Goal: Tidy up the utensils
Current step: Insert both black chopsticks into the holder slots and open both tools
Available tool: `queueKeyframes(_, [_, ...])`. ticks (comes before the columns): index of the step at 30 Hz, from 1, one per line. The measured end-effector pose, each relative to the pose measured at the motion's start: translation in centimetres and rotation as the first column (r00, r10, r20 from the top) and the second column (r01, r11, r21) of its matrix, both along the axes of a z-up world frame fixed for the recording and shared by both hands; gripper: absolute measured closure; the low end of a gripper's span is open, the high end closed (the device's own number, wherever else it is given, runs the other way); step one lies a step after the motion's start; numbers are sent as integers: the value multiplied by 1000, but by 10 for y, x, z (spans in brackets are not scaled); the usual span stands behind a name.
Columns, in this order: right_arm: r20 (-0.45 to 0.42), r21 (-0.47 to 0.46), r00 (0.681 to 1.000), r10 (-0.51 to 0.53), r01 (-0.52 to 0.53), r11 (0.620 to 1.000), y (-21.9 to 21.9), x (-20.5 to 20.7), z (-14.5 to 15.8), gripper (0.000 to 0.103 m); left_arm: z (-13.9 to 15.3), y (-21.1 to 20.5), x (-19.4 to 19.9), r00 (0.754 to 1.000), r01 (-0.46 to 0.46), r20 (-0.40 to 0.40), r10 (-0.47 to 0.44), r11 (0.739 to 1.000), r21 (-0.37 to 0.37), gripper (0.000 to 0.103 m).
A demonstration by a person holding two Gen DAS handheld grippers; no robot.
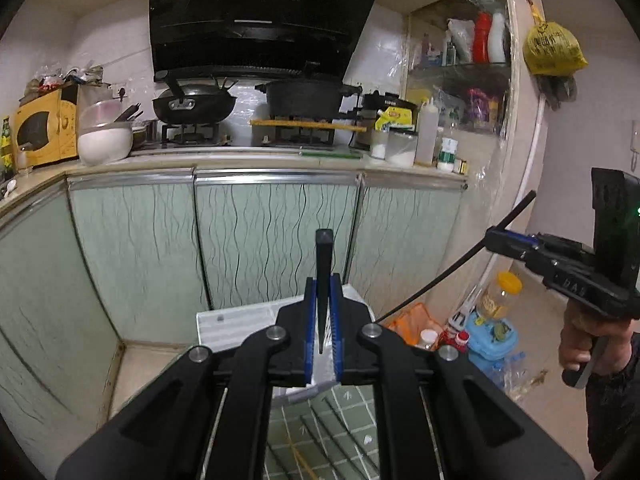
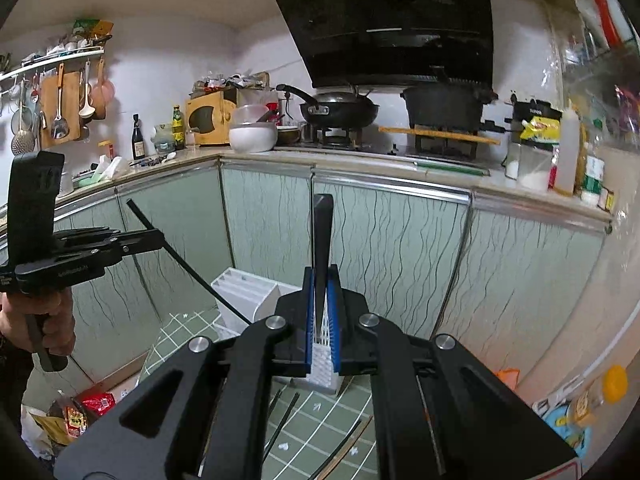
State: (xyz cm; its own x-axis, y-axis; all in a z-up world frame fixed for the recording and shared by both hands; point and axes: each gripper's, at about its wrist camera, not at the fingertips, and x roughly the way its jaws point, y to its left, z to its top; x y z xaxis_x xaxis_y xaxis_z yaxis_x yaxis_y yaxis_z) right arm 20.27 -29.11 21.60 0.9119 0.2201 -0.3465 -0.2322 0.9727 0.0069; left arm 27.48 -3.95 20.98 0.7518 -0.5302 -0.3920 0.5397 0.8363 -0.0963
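My left gripper (image 1: 322, 292) is shut on a black chopstick (image 1: 323, 256) that points up and away; it also shows at the left of the right wrist view (image 2: 160, 238). My right gripper (image 2: 322, 284) is shut on another black chopstick (image 2: 322, 232); it also shows in the left wrist view (image 1: 490, 236), with its chopstick (image 1: 444, 276) slanting down. A white utensil holder (image 2: 248, 296) stands below both grippers on a green checked surface (image 2: 316, 420), where several more chopsticks (image 2: 280, 424) lie loose.
Green cabinet doors (image 1: 264, 232) face me under a counter with a stove, a wok (image 1: 194, 106) and a pot (image 1: 306, 98). Jars and bottles (image 1: 424, 140) crowd the counter's right end. Bottles and bags (image 1: 492, 328) sit on the floor at the right.
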Motion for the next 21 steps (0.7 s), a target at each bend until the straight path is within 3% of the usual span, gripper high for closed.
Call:
queueKeyframes(7, [-34, -7, 999, 12, -12, 1000, 2, 38, -12, 97, 7, -37, 28, 999, 38, 20, -38, 999, 35, 95])
queueKeyframes(21, [-128, 43, 992, 17, -11, 999, -12, 93, -86, 97, -67, -71, 74, 997, 61, -51, -56, 994, 96, 95])
